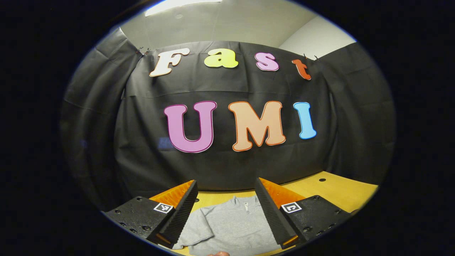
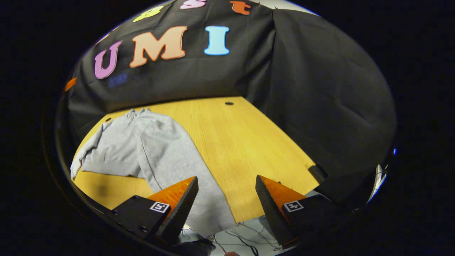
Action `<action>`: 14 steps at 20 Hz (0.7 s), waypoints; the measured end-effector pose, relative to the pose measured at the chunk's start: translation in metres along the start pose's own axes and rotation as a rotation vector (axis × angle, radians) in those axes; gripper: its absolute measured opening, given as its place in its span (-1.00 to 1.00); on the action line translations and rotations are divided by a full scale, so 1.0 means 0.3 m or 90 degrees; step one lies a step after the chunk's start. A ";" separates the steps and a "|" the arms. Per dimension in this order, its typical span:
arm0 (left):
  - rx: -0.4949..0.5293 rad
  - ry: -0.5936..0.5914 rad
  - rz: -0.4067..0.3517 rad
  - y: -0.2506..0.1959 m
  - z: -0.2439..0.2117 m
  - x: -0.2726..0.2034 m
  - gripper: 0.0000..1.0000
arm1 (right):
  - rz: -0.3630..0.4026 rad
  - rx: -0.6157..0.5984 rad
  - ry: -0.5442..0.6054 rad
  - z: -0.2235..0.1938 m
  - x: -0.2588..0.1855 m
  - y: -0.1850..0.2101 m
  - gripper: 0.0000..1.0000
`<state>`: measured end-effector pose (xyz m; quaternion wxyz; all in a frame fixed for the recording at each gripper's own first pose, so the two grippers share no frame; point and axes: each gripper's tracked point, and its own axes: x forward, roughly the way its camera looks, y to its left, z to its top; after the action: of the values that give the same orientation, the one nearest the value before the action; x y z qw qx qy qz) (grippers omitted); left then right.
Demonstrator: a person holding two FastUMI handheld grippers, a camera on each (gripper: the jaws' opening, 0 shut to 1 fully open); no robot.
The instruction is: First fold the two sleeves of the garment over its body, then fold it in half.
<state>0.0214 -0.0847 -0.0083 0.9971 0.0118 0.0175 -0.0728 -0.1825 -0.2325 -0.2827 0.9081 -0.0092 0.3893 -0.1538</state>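
A grey sweatshirt [image 1: 231, 227] with a short zip collar lies flat on the yellow wooden table [image 1: 330, 192], low in the left gripper view. My left gripper [image 1: 226, 182] hovers above it, open, holding nothing, and the garment shows between its fingers. In the right gripper view the sweatshirt [image 2: 121, 153] lies at the left, with one long sleeve [image 2: 199, 177] stretched toward the table's near edge. My right gripper [image 2: 226, 177] is open and holds nothing, above the bare table [image 2: 241, 142]. Its left finger [image 2: 177, 209] overlaps the sleeve's end in the image; contact cannot be told.
Black cloth walls close the table at the back and right. Small round holes [image 2: 229, 103] mark the tabletop near the back. Past the near edge, loose cables [image 2: 245, 238] lie on a pale floor. A fingertip [image 1: 218, 253] shows at the bottom of the left gripper view.
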 end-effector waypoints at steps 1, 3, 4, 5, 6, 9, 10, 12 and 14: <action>0.004 0.002 0.000 -0.005 -0.007 -0.001 0.87 | 0.004 0.000 0.021 -0.047 0.004 0.002 1.00; 0.010 0.007 0.002 -0.015 -0.014 -0.005 0.88 | 0.014 -0.001 0.053 -0.111 0.018 0.002 1.00; 0.012 0.009 0.003 -0.021 -0.011 -0.004 0.87 | 0.021 -0.002 0.067 -0.137 0.025 0.003 1.00; 0.014 0.010 0.004 -0.025 -0.015 -0.004 0.88 | 0.028 -0.002 0.080 -0.161 0.033 0.005 1.00; 0.017 0.010 0.006 -0.028 -0.014 -0.005 0.88 | 0.035 -0.001 0.093 -0.185 0.043 0.008 1.00; 0.020 0.014 0.010 -0.042 -0.020 -0.007 0.87 | 0.058 0.008 0.133 -0.242 0.058 0.023 1.00; 0.021 0.015 0.012 -0.047 -0.018 -0.006 0.88 | 0.062 0.010 0.142 -0.256 0.067 0.023 0.99; 0.024 0.021 0.015 -0.057 -0.033 -0.006 0.87 | 0.080 0.011 0.161 -0.278 0.075 0.029 1.00; 0.023 0.026 0.017 -0.069 -0.042 -0.002 0.88 | 0.092 0.024 0.175 -0.276 0.081 0.036 0.97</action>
<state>0.0173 -0.1048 -0.0213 0.9971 0.0315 0.0361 -0.0592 -0.2226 -0.2206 -0.3590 0.8550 0.0575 0.5066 -0.0952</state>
